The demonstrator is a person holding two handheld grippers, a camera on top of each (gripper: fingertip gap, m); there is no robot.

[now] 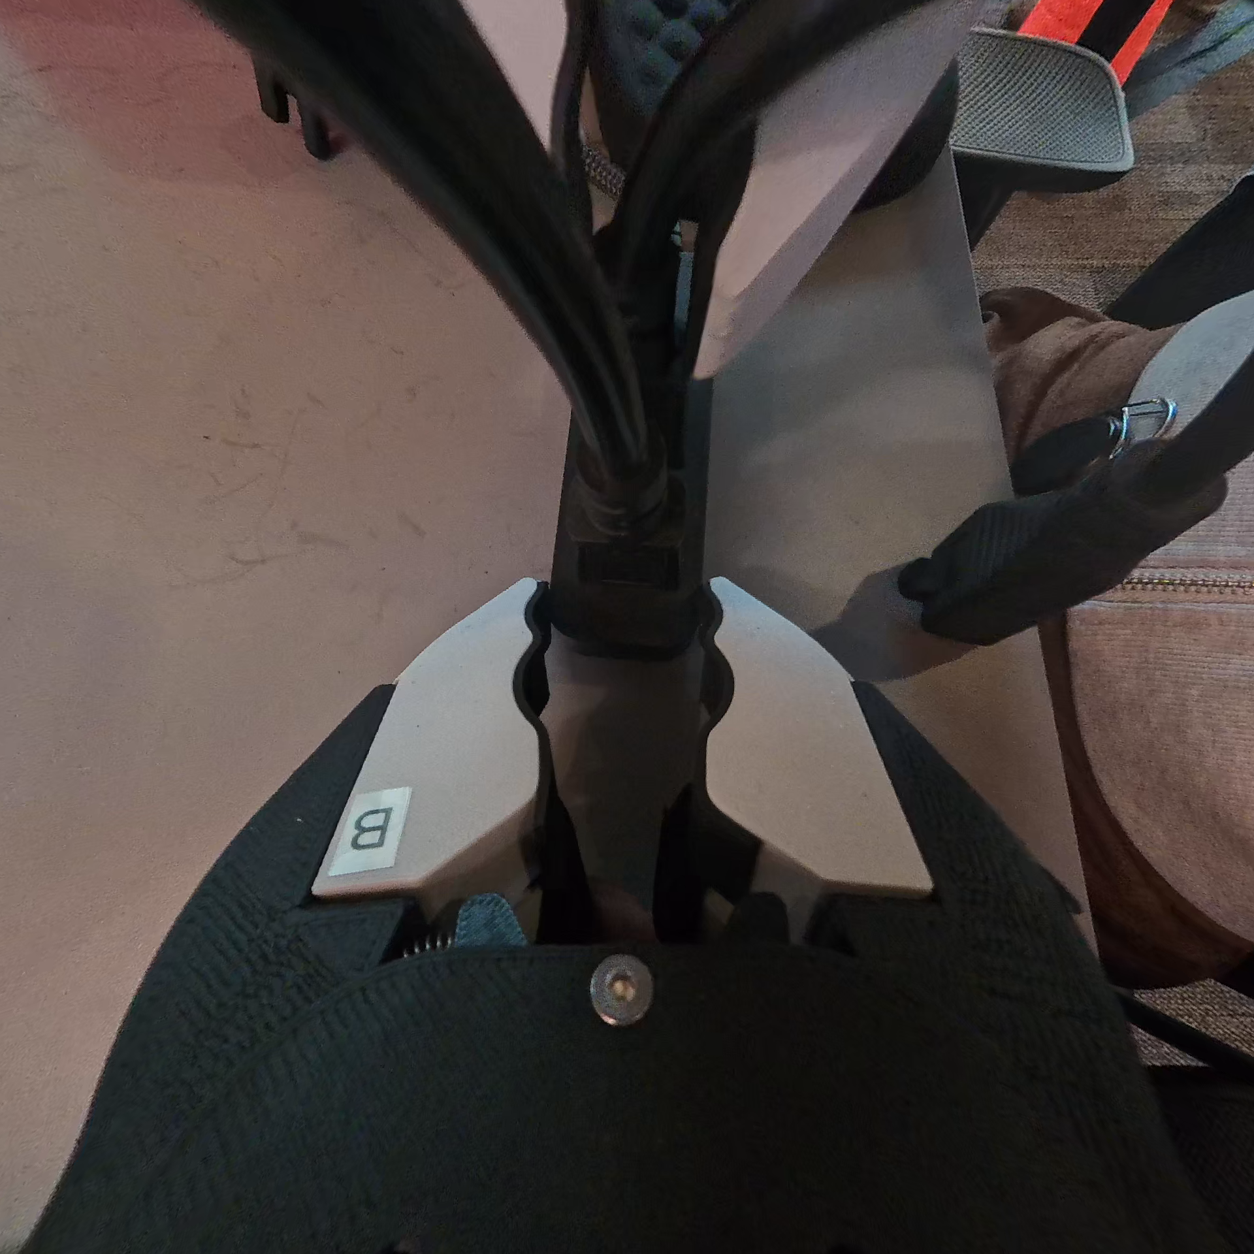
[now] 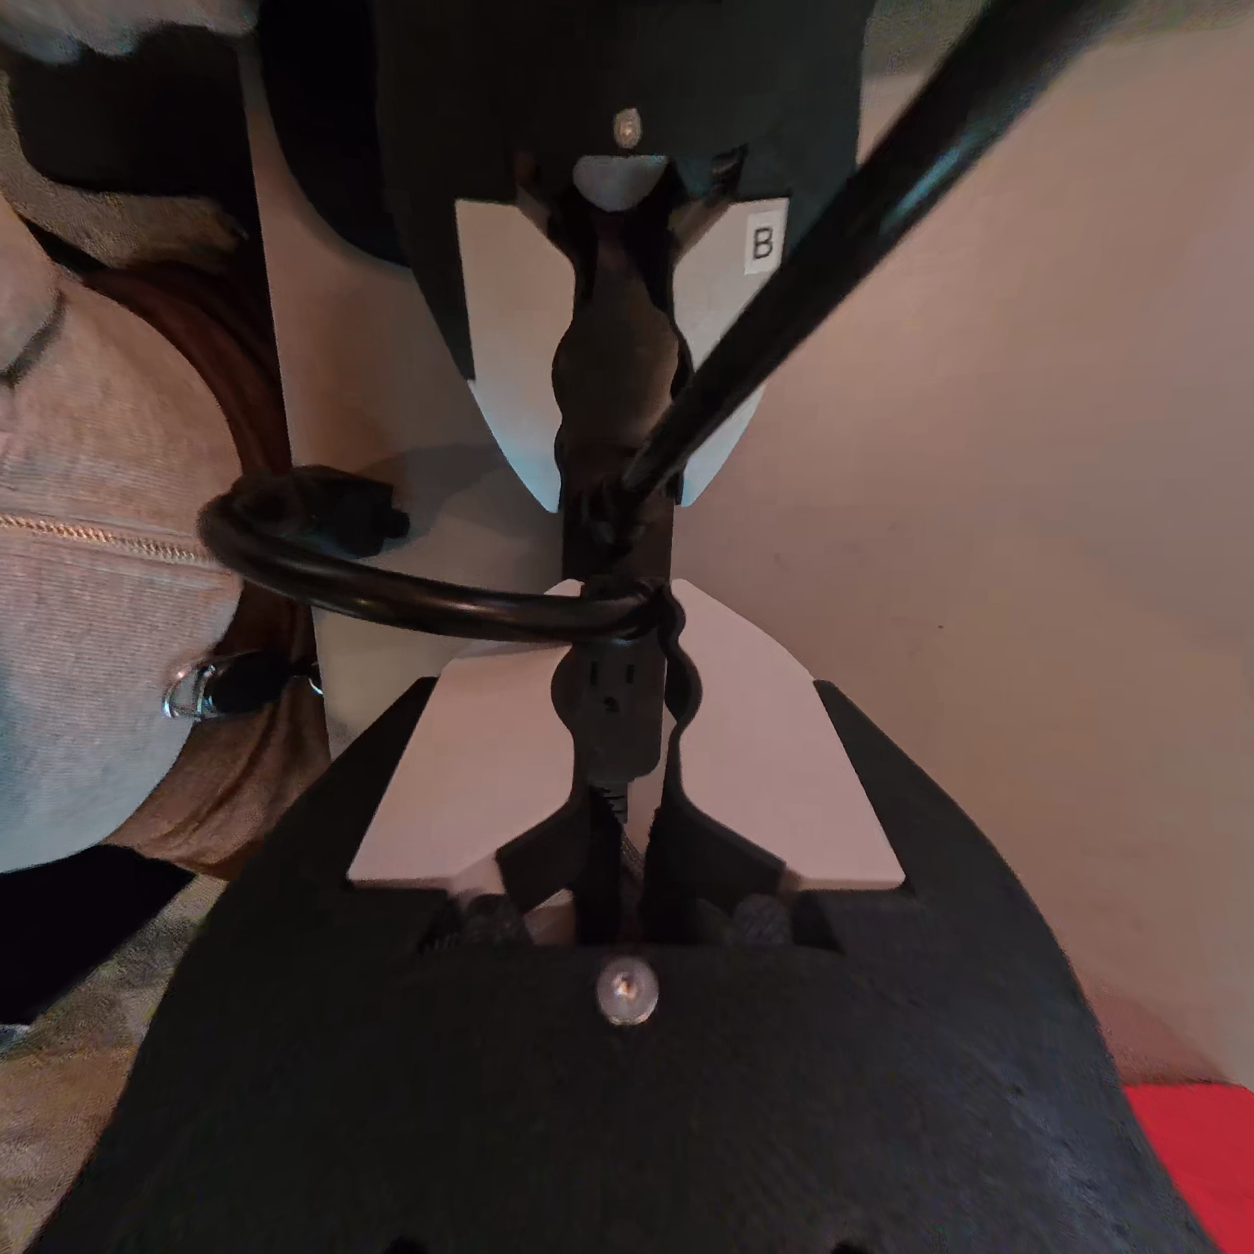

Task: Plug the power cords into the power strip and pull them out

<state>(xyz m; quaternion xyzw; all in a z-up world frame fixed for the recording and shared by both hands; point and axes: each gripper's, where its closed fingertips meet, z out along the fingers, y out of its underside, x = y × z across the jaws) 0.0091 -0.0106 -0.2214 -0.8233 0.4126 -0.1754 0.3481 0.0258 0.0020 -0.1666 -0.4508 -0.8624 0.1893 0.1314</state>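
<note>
A black power strip [image 1: 624, 563] is held by its two ends between both grippers, above a pale table [image 1: 203, 475]. My left gripper [image 1: 624, 597] is shut on one end. My right gripper [image 2: 614, 611] is shut on the other end, where an empty socket of the power strip [image 2: 614, 692] faces up. The left gripper [image 2: 617, 502] shows opposite in the right wrist view. A thick black cord [image 1: 516, 285] enters the strip near the left gripper. Another cord [image 2: 421, 597] loops left to a loose black plug [image 2: 326, 505], which also shows in the left wrist view [image 1: 1018, 563], lying at the table's edge.
A brownish-pink fabric bag [image 1: 1167, 678] with a zipper and a metal buckle [image 1: 1147, 414] sits past the table's edge. A grey mesh pad [image 1: 1038, 102] is at the far right. Another small black plug [image 1: 298, 115] lies on the table at the top left. A red patch [image 2: 1194, 1153] is at the lower right. The gap from one gripper's tips to the other's is roughly 6 centimetres.
</note>
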